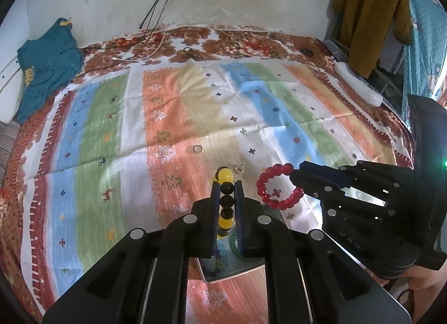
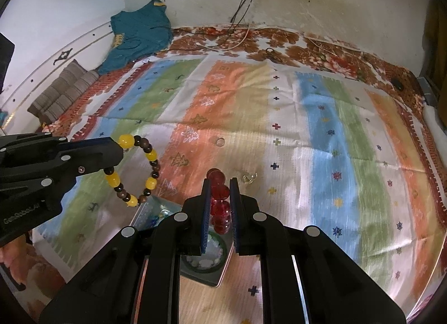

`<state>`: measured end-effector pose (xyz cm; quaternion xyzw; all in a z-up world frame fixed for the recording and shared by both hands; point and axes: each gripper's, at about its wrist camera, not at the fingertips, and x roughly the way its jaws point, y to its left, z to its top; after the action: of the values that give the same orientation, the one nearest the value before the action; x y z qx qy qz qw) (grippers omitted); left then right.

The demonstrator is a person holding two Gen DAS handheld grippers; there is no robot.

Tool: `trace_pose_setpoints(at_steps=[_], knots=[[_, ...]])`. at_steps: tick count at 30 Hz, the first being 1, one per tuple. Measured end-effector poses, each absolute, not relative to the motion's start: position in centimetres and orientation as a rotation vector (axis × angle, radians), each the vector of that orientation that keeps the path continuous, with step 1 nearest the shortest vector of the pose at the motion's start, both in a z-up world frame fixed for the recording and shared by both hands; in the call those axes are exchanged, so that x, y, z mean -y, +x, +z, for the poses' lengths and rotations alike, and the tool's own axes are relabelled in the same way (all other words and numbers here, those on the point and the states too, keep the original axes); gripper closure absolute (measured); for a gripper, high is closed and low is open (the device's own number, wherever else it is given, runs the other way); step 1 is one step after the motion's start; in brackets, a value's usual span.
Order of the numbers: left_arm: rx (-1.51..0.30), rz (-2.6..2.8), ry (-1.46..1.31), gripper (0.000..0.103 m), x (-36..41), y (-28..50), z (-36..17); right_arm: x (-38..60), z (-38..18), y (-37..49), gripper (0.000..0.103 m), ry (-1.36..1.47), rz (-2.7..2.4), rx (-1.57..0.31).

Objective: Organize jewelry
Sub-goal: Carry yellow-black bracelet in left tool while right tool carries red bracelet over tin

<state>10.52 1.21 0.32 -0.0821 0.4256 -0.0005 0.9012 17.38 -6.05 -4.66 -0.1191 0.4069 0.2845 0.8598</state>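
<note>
Striped cloth [image 2: 321,134] in orange, green, blue and white covers the bed and carries everything, with a flowered sheet [image 2: 321,53] showing along its far edge. Close to the near edge, under both tools, sits a shallow tray [image 2: 215,273] that already holds a green bangle [image 2: 220,257] and some blue beads [image 2: 153,219], so part of the sorting looks done. The left gripper [image 1: 226,192] is clamped on a yellow-and-dark bead bracelet [image 2: 137,170], which hangs as a loop off the cloth, just above the tray's left corner. The right gripper [image 2: 219,192] is closed on a red bead bracelet [image 1: 276,187], its loop also hanging free in the air, beside the other one. Neither bracelet is in the tray yet; my reading is that both are mid-carry and wait to be lowered and let go there. Out toward the middle of the cloth, well apart from the tray, two small pieces lie untouched: a clear ring [image 2: 220,142] on the orange stripe and a small pale trinket [image 2: 249,178] nearer the tools, too small to name for sure. Those two appear to be what is left after the bracelets go down, so the job seems roughly halfway.
</note>
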Motion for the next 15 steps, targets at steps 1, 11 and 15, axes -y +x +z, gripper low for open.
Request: trace_pose_setpoints(at_steps=[1, 11, 15], knots=[[-0.878, 0.0, -0.166, 0.094, -1.1, 10.3, 0.3, 6.2, -4.7, 17.1, 0.089, -0.249, 0.599, -0.854], [-0.864, -0.018, -0.16, 0.094, -0.2, 8.5, 0.6, 6.7, -4.7, 15.0, 0.089, -0.252, 0.618, -0.854], [-0.856, -0.027, -0.157, 0.094, 0.2, 7.8, 0.7, 6.7, -4.8, 14.3, 0.089, -0.261, 0.614, -0.847]])
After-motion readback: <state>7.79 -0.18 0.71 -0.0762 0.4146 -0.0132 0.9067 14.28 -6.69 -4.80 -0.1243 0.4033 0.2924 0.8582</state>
